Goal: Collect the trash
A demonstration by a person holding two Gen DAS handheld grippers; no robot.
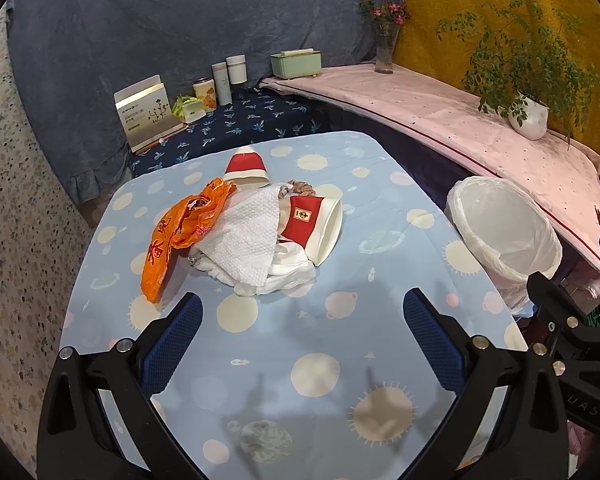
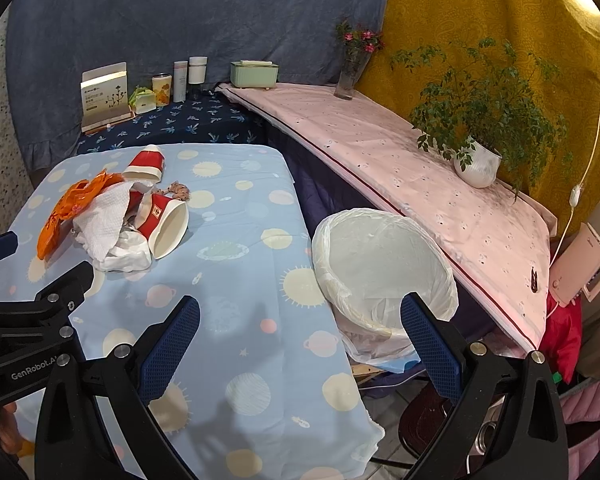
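A: We are holding the left gripper with its jaws spread wide and nothing between them, hovering above the blue planet-print tabletop.

B: And we are carrying the right gripper just as wide and just as empty — its left finger is hanging over the tabletop's near right edge, its right finger over the rim of the bin.

A: Ahead of the left gripper the trash is lying in one heap near the middle of the tabletop. We are seeing an orange plastic bag on its left side, touching a white paper towel that is draping over crumpled white plastic.

B: On the right of that heap a red-and-white paper cup is lying on its side, its mouth turned toward us and to the right. A second red cup is tipped over just behind the heap, and something brownish is poking out between them — we cannot tell what.

A: The bin, lined with a white bag, is standing just beside the right edge of the tabletop, lower than it. We are seeing only the liner inside.

B: Beyond it a pink-covered shelf is carrying a potted plant and a vase of flowers.
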